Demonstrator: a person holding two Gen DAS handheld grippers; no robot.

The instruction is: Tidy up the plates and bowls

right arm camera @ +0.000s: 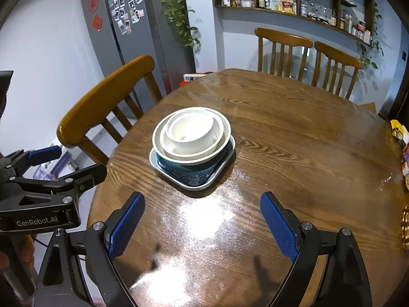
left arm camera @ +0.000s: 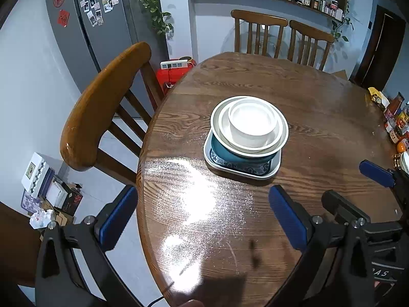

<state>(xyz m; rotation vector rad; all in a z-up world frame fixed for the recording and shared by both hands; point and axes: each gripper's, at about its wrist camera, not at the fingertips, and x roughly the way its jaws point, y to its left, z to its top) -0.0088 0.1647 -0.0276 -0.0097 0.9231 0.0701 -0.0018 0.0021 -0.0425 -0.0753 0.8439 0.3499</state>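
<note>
A stack of dishes stands mid-table: a small white bowl [left arm camera: 251, 125] nests in a wider white bowl [left arm camera: 278, 140], on a teal bowl [left arm camera: 225, 151], on a square blue-patterned plate [left arm camera: 245, 170]. In the right wrist view the same stack shows the small white bowl [right arm camera: 193, 133], the teal bowl [right arm camera: 168, 162] and the plate [right arm camera: 198, 180]. My left gripper [left arm camera: 202, 215] is open and empty, short of the stack. My right gripper [right arm camera: 202, 223] is open and empty, also short of it. The right gripper shows in the left view [left arm camera: 355, 185], the left one in the right view [right arm camera: 74, 162].
The round wooden table [left arm camera: 319, 107] has a glossy top. A wooden chair [left arm camera: 102, 107] stands at its left, two chairs [left arm camera: 283, 38] at the far side. Jars and packets [left arm camera: 396, 120] crowd the right edge. A fridge [left arm camera: 102, 25] and boxes on the floor [left arm camera: 48, 189] lie left.
</note>
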